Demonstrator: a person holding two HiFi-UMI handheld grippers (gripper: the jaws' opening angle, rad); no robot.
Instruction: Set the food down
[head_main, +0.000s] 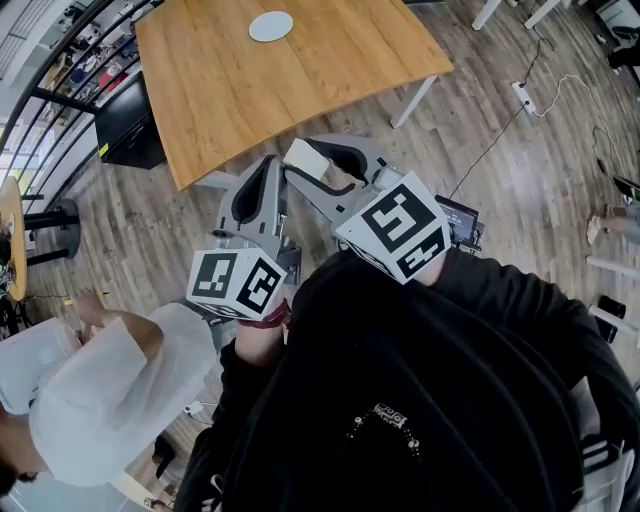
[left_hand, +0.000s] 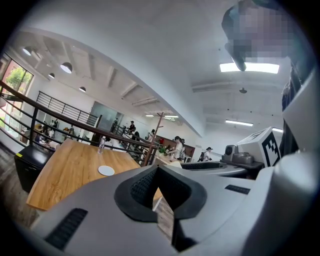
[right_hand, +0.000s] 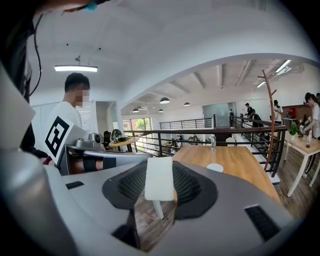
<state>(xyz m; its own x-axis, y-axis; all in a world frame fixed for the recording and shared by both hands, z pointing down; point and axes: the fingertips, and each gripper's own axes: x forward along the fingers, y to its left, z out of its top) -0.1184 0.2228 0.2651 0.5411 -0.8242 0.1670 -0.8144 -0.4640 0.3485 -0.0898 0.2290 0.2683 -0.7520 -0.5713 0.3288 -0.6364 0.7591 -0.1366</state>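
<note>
My right gripper (head_main: 335, 165) is shut on a white rectangular block of food (head_main: 304, 157), held in the air above the wooden floor, short of the table's near edge. In the right gripper view the white block (right_hand: 159, 179) stands upright between the dark pads. The left gripper (head_main: 262, 185) hangs beside it to the left, its jaws together with nothing between them; the left gripper view shows its pads (left_hand: 145, 185) meeting. Ahead is a wooden table (head_main: 270, 85) with a small white round plate (head_main: 271, 26) at its far side.
A person in white (head_main: 110, 390) sits at the lower left. A black cabinet (head_main: 125, 125) stands left of the table by a railing. A power strip (head_main: 522, 95) with its cable lies on the floor at the right. A bottle (right_hand: 213, 143) stands on the table's far end.
</note>
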